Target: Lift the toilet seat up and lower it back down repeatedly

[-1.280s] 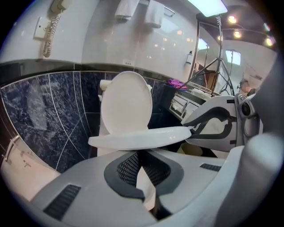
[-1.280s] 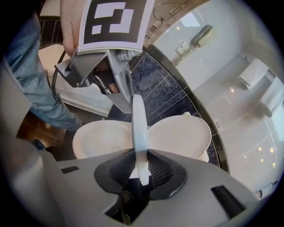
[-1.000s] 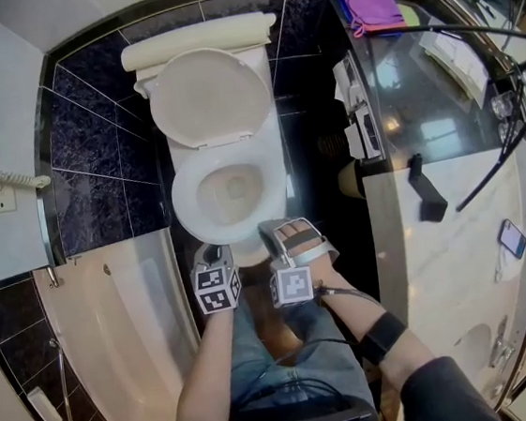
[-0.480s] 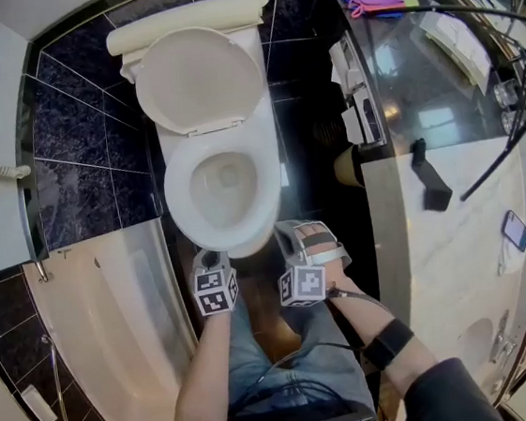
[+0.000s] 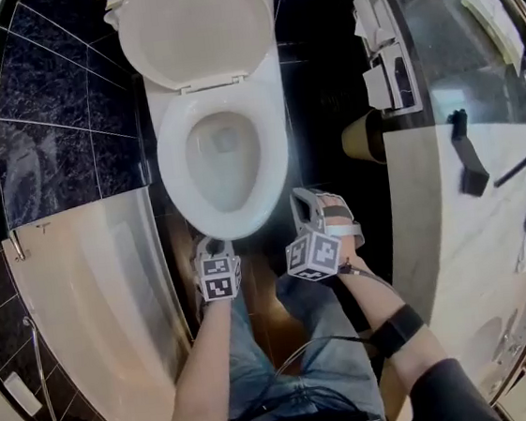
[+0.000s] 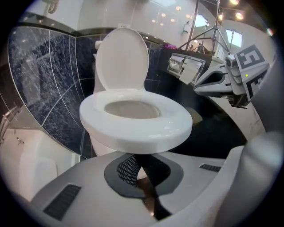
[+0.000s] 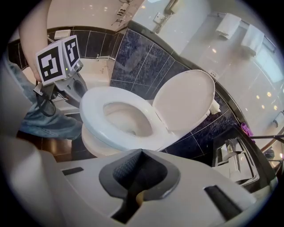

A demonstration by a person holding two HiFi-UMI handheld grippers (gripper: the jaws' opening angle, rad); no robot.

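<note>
**A:** Bathroom, a tight one: brown floor nearest, tub at left, counter at right. Where are the grippers?

**B:** Both are just short of the near end of the bowl. The left gripper has its jaws pressed together on nothing. The right gripper is the same, pads meeting and empty.

**A:** And the seat?

**B:** The toilet seat lies flat on the bowl, beyond both tips and, as far as I can tell, untouched. The lid stands upright at the far end.

**A:** So a lift comes next, I'd judge.

**B:** Likely. I'd slide a closed tip under the seat's near rim, or spread the jaws and pinch that rim. Then swing it up slowly, easing off before it knocks the lid. Lower it just as gently, and don't let go until it rests on the bowl.
</note>
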